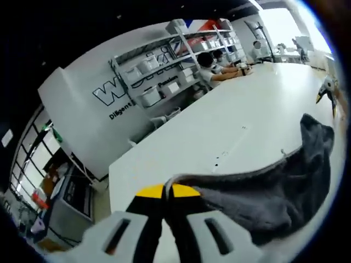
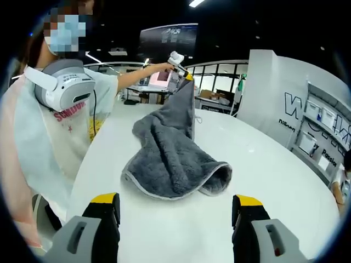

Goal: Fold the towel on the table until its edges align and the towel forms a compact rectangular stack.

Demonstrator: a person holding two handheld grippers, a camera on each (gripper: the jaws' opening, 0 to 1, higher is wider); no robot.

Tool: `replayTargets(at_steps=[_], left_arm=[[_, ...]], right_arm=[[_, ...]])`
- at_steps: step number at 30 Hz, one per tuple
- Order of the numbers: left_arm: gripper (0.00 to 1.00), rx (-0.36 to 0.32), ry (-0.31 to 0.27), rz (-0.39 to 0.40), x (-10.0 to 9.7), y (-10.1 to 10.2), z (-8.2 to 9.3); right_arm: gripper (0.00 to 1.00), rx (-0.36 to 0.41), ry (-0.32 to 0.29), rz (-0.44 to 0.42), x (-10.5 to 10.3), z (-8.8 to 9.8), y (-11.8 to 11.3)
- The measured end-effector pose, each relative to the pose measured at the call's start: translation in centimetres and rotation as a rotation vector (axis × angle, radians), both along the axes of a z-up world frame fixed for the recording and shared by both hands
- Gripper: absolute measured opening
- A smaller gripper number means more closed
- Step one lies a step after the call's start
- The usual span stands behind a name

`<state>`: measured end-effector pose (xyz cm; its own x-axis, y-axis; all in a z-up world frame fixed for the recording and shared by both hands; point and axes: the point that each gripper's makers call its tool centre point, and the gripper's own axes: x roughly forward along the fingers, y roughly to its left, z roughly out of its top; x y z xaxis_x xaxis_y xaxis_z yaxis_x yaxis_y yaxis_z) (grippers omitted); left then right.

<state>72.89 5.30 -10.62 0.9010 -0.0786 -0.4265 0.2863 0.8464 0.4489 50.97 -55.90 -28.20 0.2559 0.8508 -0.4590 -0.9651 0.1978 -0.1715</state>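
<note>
A grey towel (image 2: pixel 170 159) lies bunched on the white table (image 2: pixel 274 164), its near end folded into a loop. One corner is pulled up off the table by my left gripper (image 2: pixel 184 71), held high in a person's hand at the far side. In the left gripper view that gripper (image 1: pixel 167 192) has its yellow-tipped jaws shut on the towel's (image 1: pixel 274 192) hemmed edge, and the cloth hangs away to the right. My right gripper (image 2: pixel 176 201) stands open in front of the towel, a little short of it, with nothing between its jaws. The right gripper's (image 1: pixel 328 93) tips peek in beyond the cloth.
The person (image 2: pixel 60 109) holding the grippers stands at the table's edge. Bare table (image 1: pixel 247 115) stretches away past the towel. People (image 1: pixel 219 66) sit at its far end. Shelves with boxes (image 1: pixel 164 71) line a white lettered wall.
</note>
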Motion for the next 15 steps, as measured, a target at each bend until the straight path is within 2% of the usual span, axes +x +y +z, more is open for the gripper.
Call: replayTargets(at_steps=[11, 15], left_arm=[[0.04, 0.01, 0.09, -0.002, 4.4, -0.7, -5.0], [0.04, 0.028, 0.126, 0.026, 5.0, -0.4, -7.2]], right_arm=[[0.87, -0.006, 0.0, -0.005, -0.5, -0.1, -0.1], [0.87, -0.012, 0.002, -0.007, -0.7, -0.1, -0.2]])
